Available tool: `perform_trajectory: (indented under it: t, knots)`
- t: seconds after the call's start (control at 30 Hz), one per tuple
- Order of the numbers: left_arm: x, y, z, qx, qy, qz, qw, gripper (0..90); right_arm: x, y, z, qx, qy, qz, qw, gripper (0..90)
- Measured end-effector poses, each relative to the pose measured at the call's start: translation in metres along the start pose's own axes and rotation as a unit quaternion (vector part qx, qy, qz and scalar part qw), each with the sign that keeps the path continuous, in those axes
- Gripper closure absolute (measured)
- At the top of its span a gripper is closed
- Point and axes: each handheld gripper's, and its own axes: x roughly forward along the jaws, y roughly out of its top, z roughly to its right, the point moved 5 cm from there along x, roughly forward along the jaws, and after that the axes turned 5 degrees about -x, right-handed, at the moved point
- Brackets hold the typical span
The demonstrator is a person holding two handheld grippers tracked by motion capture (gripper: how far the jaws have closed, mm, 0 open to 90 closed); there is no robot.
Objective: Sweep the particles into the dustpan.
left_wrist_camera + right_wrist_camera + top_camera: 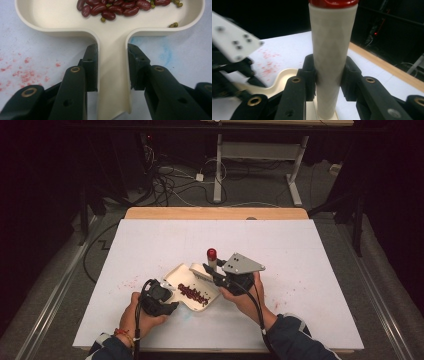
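Cream tray (62, 18) holds red kidney beans (112, 7) and a few green mung beans (173, 24). It lies near the worktop's (300, 250) front edge, handle pointing toward the person. Left gripper (112, 67) clamps that handle. Right gripper (328, 75) clamps an upright red-capped white tube (332, 50).
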Motion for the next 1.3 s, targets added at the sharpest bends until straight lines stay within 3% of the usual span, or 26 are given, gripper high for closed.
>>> perform_trajectory:
  t: [0.17, 0.33, 0.47, 0.6, 0.77, 1.07, 1.13, 1.3]
  knots:
    - [0.002, 0.001, -0.001, 0.002, 0.002, -0.003, 1.0000, 63.9, -0.018, 0.009, -0.006, 0.002, 0.013, 0.016, 0.9998, 69.8]
    - [0.002, 0.002, -0.001, 0.004, 0.003, -0.003, 1.0000, 63.9, -0.026, 0.015, -0.001, -0.016, -0.010, 0.028, 0.9995, 69.8]
    - [0.001, 0.002, -0.001, 0.005, 0.003, 0.001, 1.0000, 63.9, -0.020, 0.010, 0.005, -0.029, -0.029, 0.028, 0.9988, 69.8]
    - [0.000, 0.002, 0.000, 0.002, 0.001, 0.005, 1.0000, 64.0, -0.004, 0.005, 0.004, -0.058, -0.044, 0.025, 0.9971, 69.8]
    - [0.002, 0.003, 0.004, -0.007, 0.002, 0.012, 0.9999, 63.9, 0.009, 0.004, -0.010, -0.077, -0.023, 0.020, 0.9965, 69.8]
    - [0.003, 0.005, 0.008, -0.017, 0.013, 0.019, 0.9996, 63.9, 0.008, 0.010, -0.037, -0.057, 0.005, 0.002, 0.9984, 69.7]
    - [0.003, 0.006, 0.009, -0.020, 0.013, 0.021, 0.9995, 63.9, 0.007, 0.011, -0.041, -0.058, 0.004, 0.000, 0.9983, 69.7]
    - [0.005, 0.007, 0.009, -0.021, 0.015, 0.021, 0.9994, 63.9, 0.004, 0.011, -0.046, -0.034, -0.004, -0.008, 0.9994, 69.5]
